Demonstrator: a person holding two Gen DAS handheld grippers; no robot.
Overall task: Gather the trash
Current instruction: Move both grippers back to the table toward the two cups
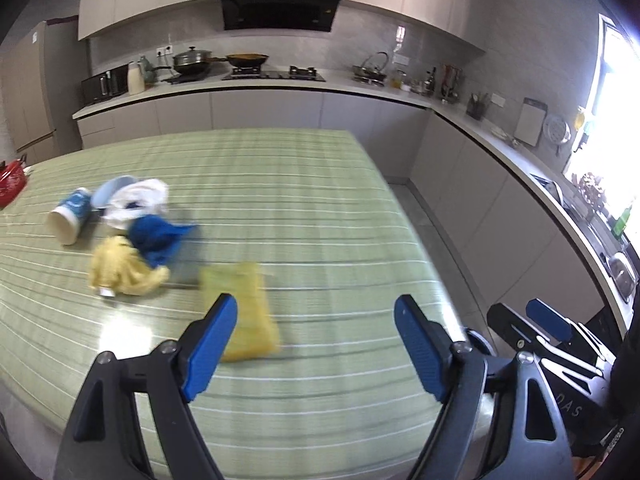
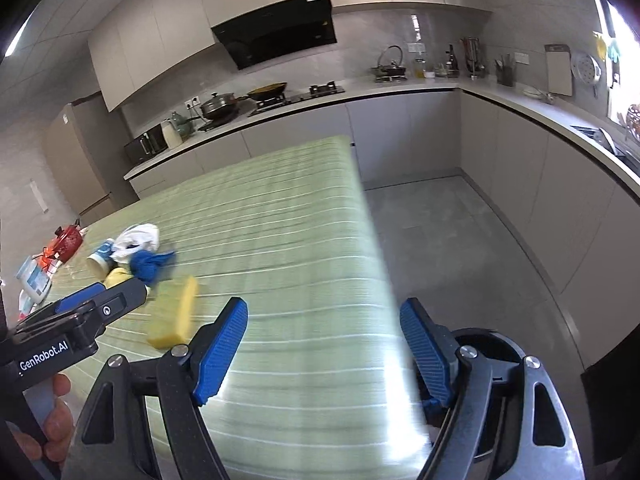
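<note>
Both wrist views overlook the shared table (image 1: 312, 208) from above.

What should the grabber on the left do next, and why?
Probably ease the left gripper forward and a little to its left toward the yellow sponge, the nearest piece of rubbish on the green striped table. Its jaws stand wide open with nothing between them, and the sponge lies loose just ahead of its left finger. The blue rag and paper cup lie farther off.
</note>
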